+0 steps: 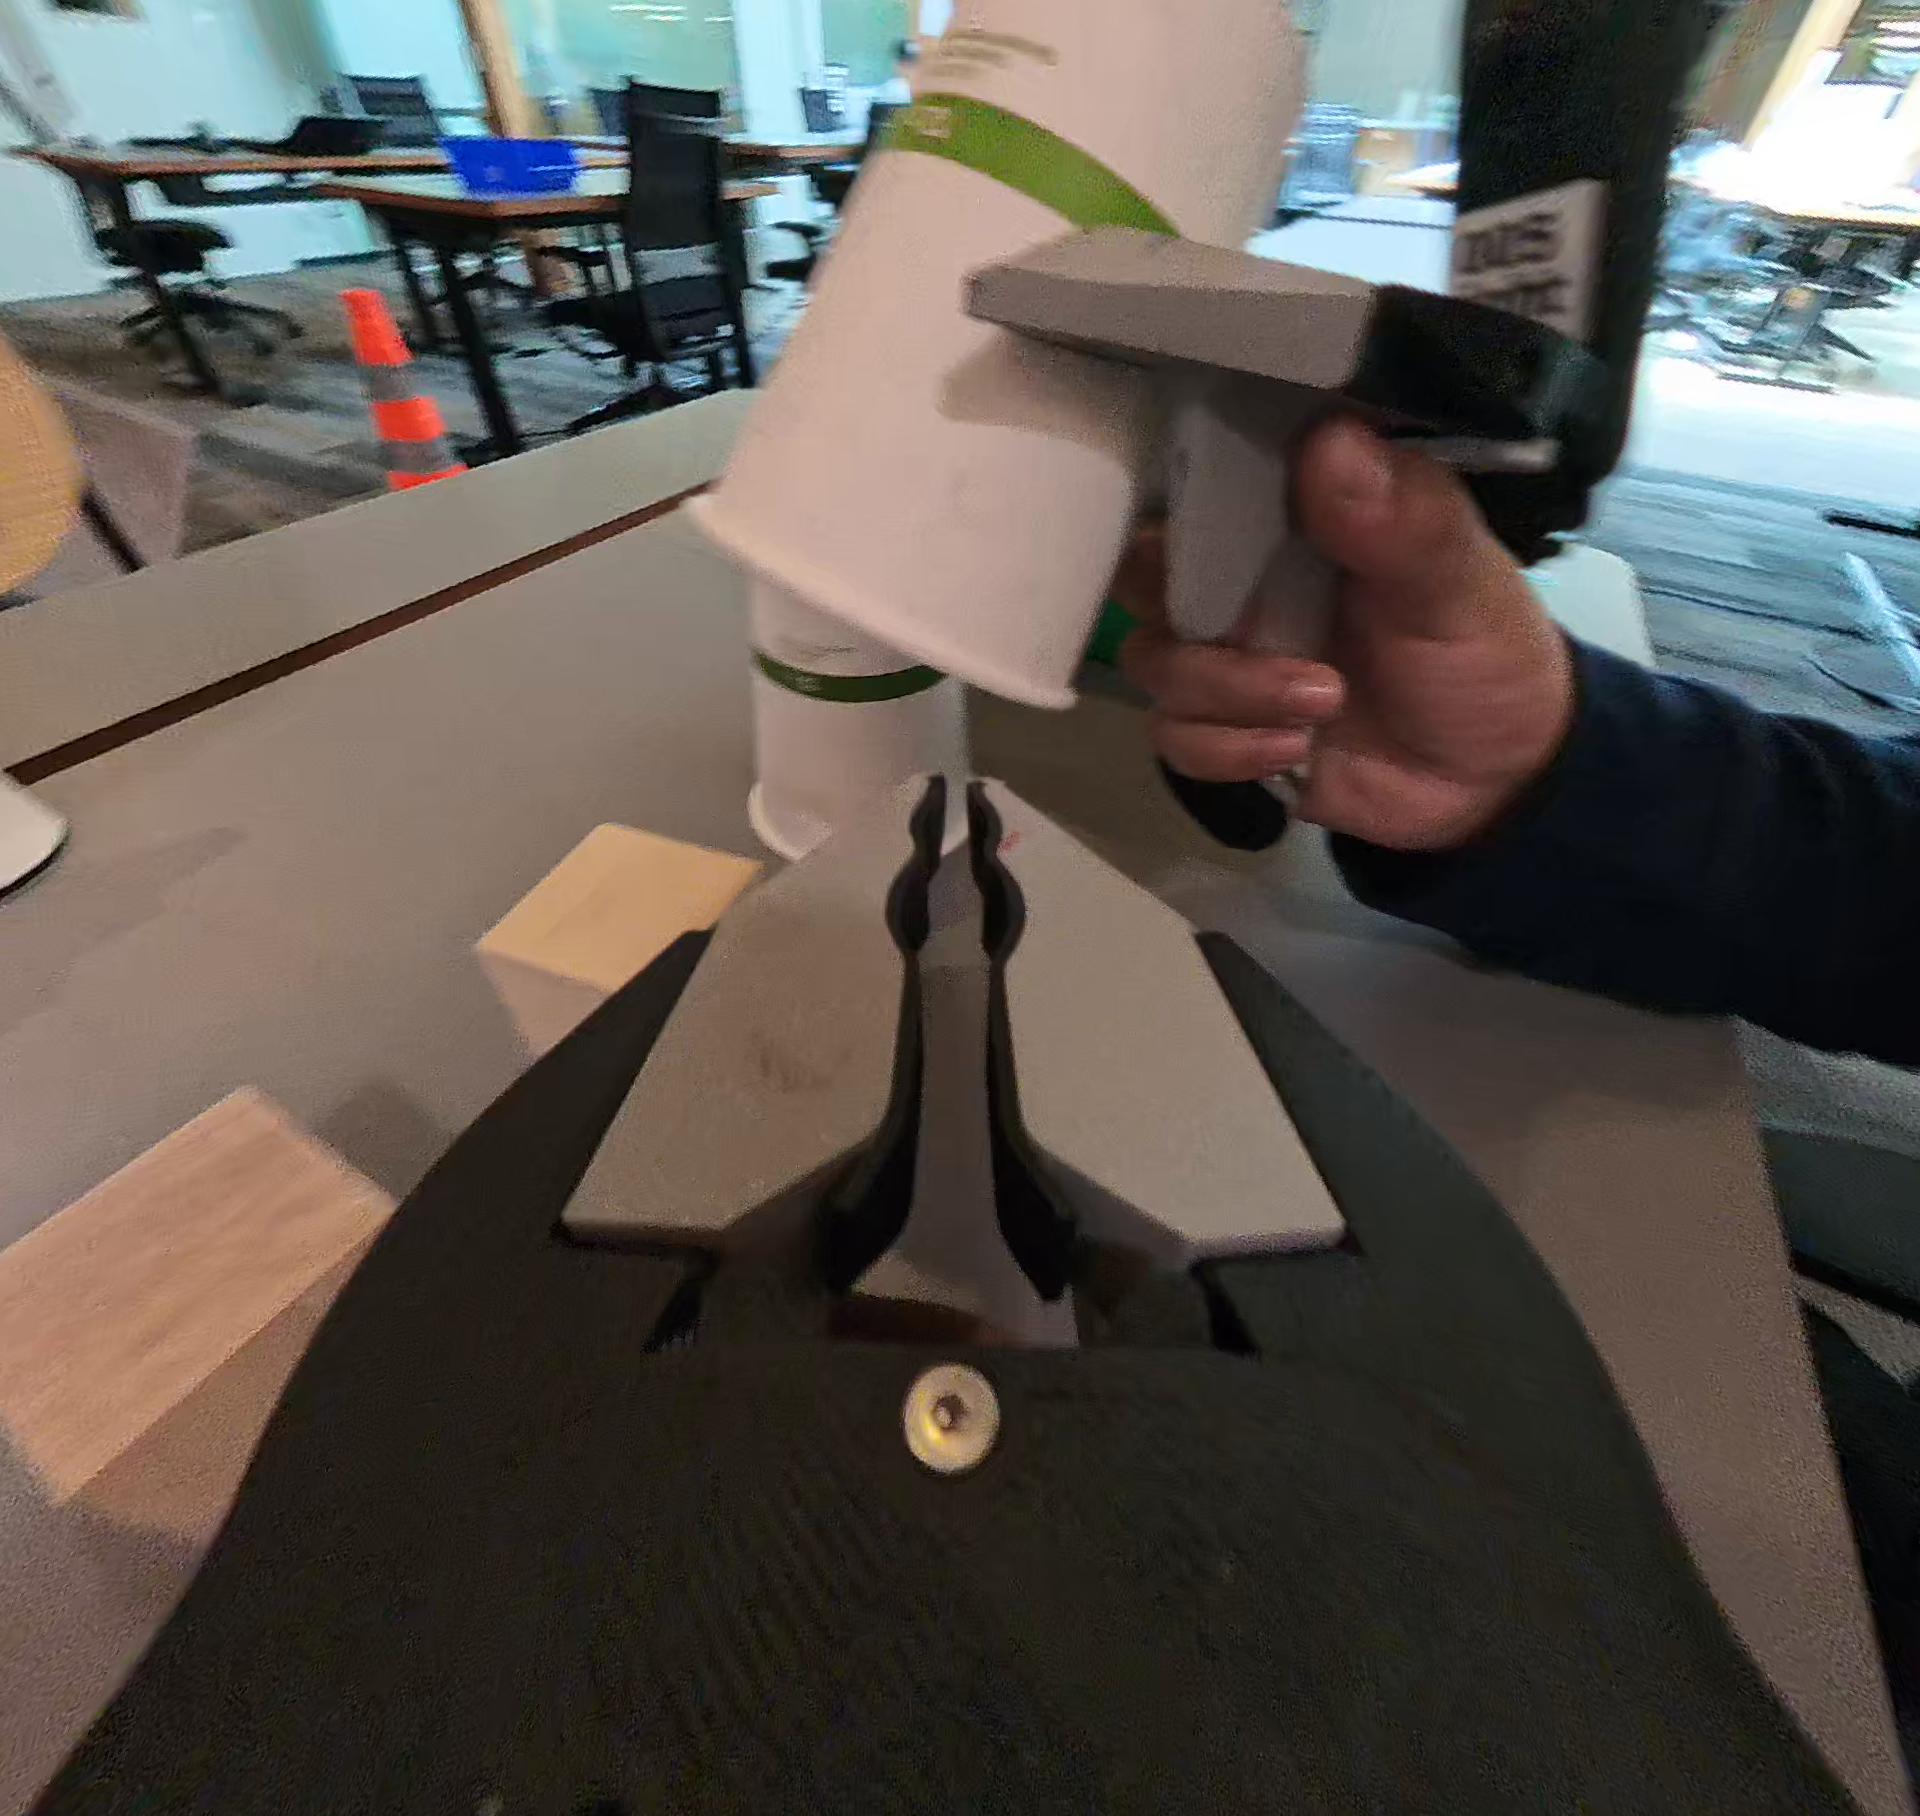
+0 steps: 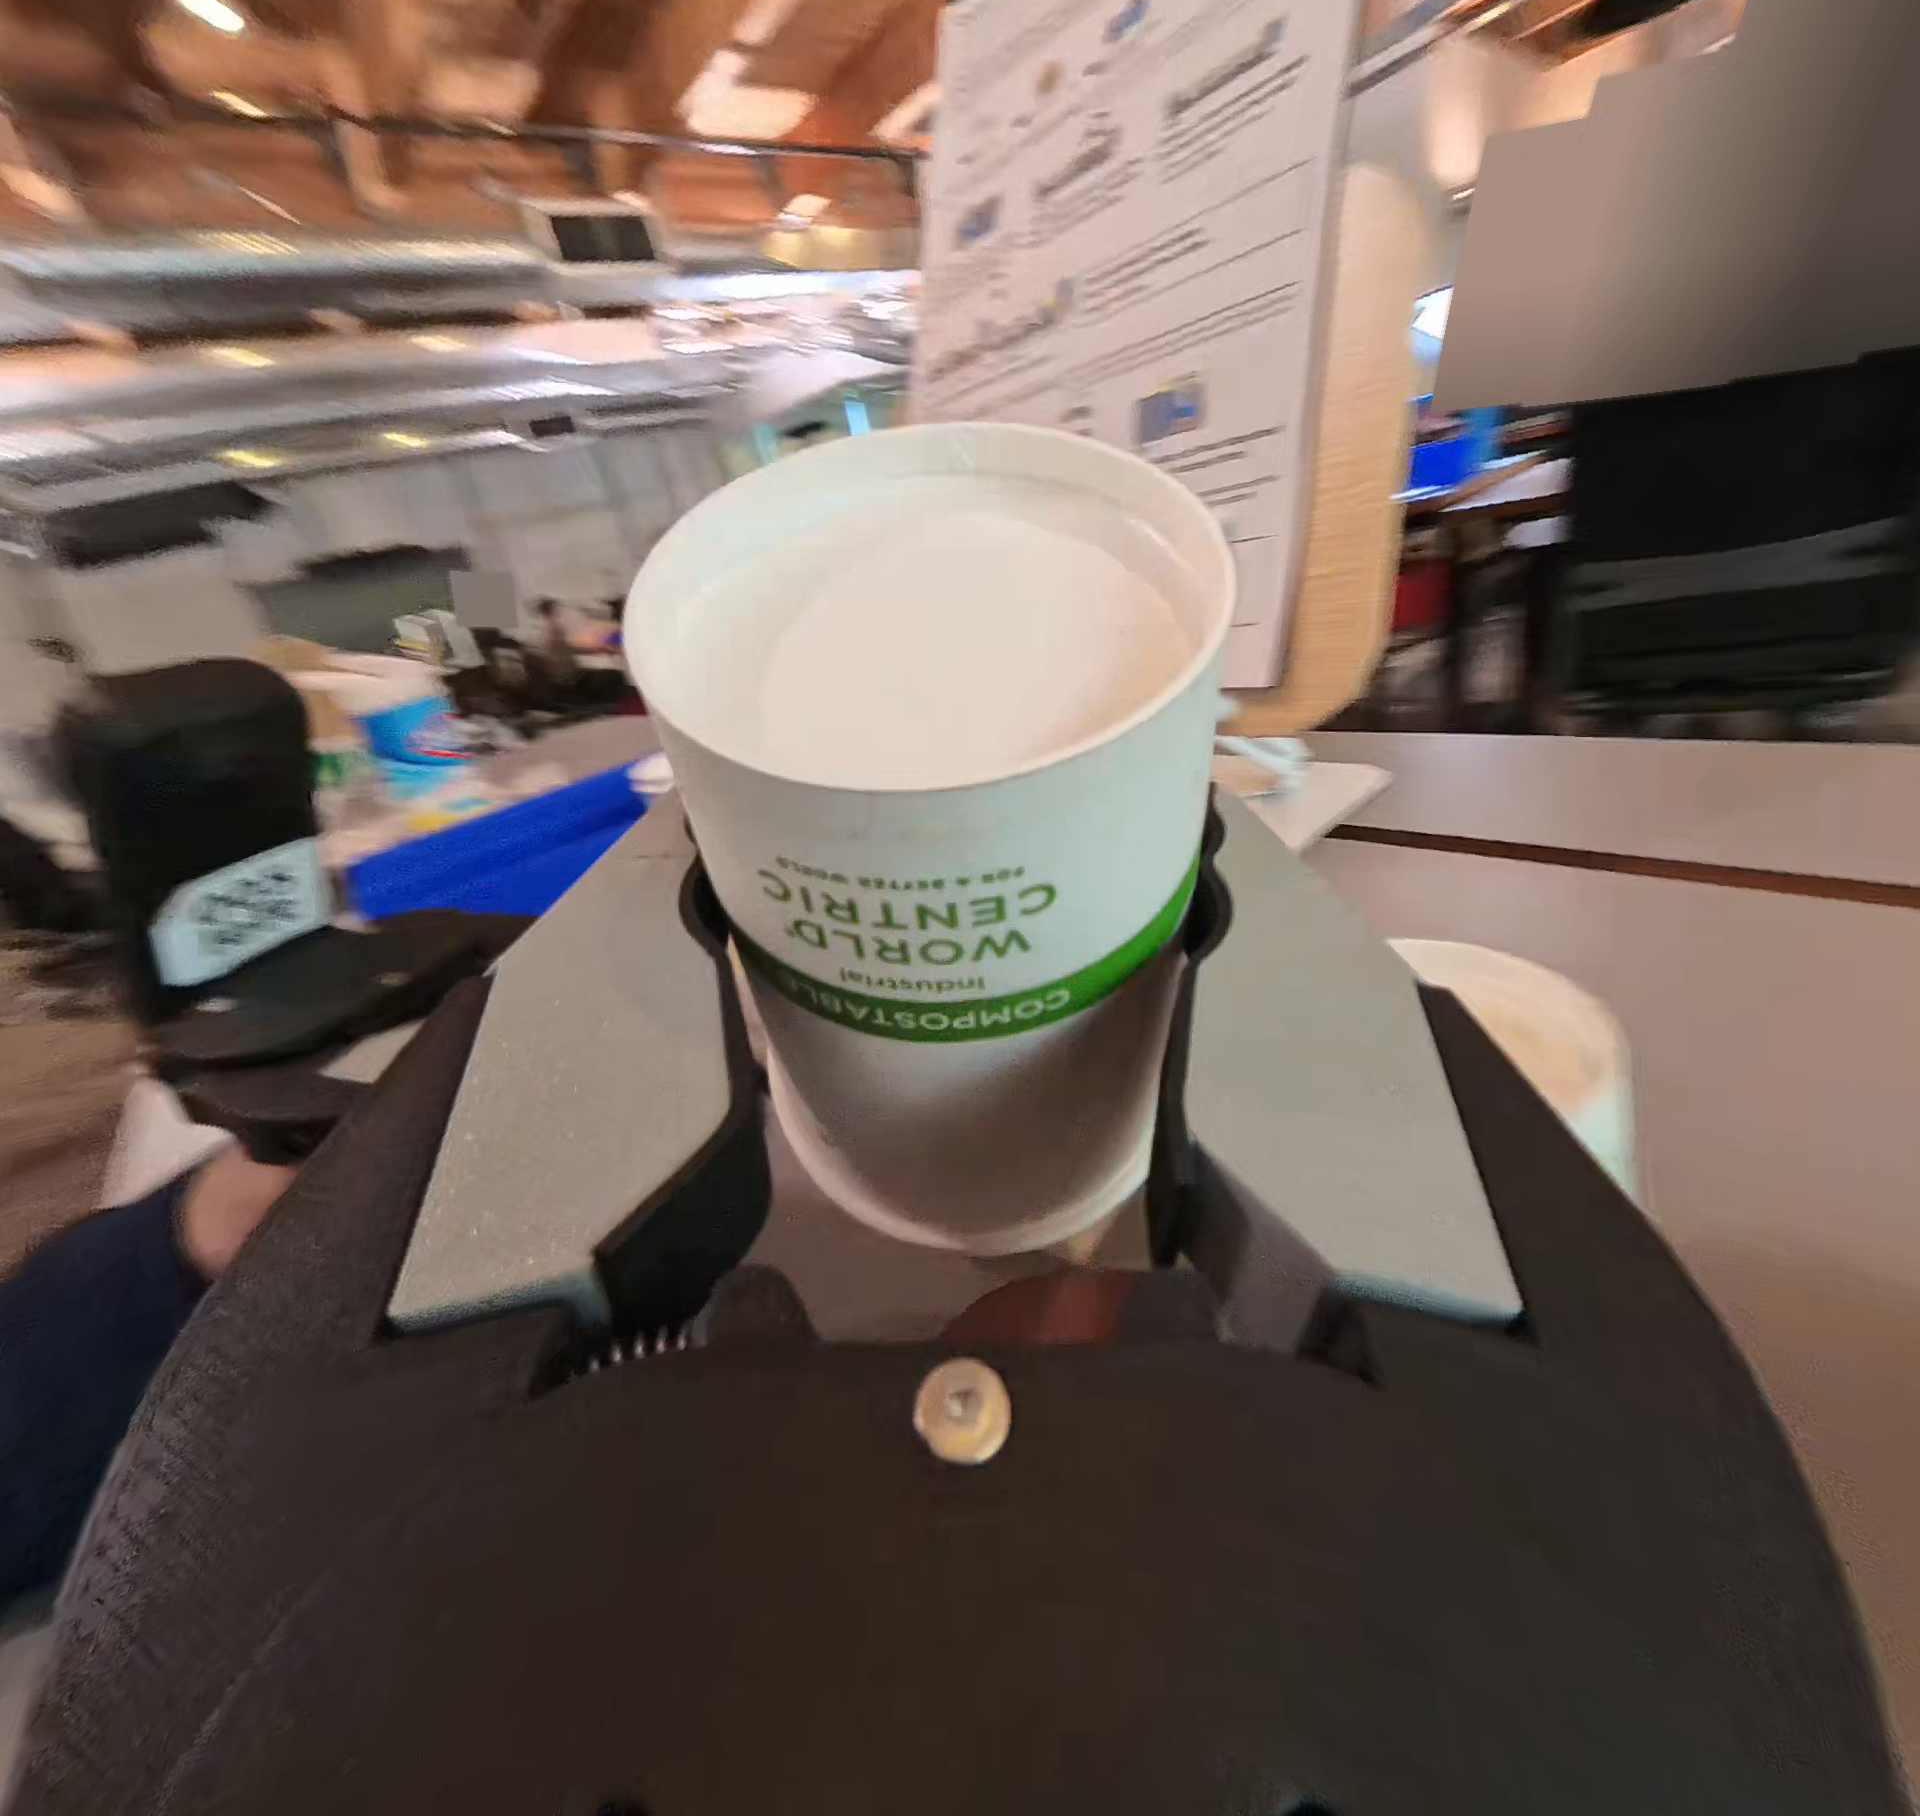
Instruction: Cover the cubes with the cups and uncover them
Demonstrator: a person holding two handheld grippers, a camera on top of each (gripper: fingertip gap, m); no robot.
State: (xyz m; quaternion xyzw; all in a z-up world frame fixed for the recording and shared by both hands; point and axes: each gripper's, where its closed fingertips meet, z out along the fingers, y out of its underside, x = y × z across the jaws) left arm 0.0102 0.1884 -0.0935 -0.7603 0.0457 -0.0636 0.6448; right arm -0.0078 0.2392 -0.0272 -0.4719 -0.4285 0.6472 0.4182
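Observation:
My left gripper (image 1: 951, 802) is shut and holds nothing; it hovers low over the grey table (image 1: 312, 727). Just past its tips a white paper cup with a green band (image 1: 847, 727) stands upside down on the table. Two pale wooden cubes lie uncovered to the left, one near the tips (image 1: 613, 904) and one closer (image 1: 156, 1278). My right gripper (image 2: 951, 873) is shut on a second white green-banded cup (image 2: 935, 748), with both pads against its sides. The left wrist view shows this cup (image 1: 987, 364) tilted in the air above the standing cup.
A person's hand and dark sleeve (image 1: 1455, 675) hold the right gripper. The left gripper's black body (image 2: 239, 935) shows at the left of the right wrist view. Another white cup (image 2: 1517, 1049) stands at its right. Office desks, chairs and an orange cone (image 1: 400, 395) lie beyond the table.

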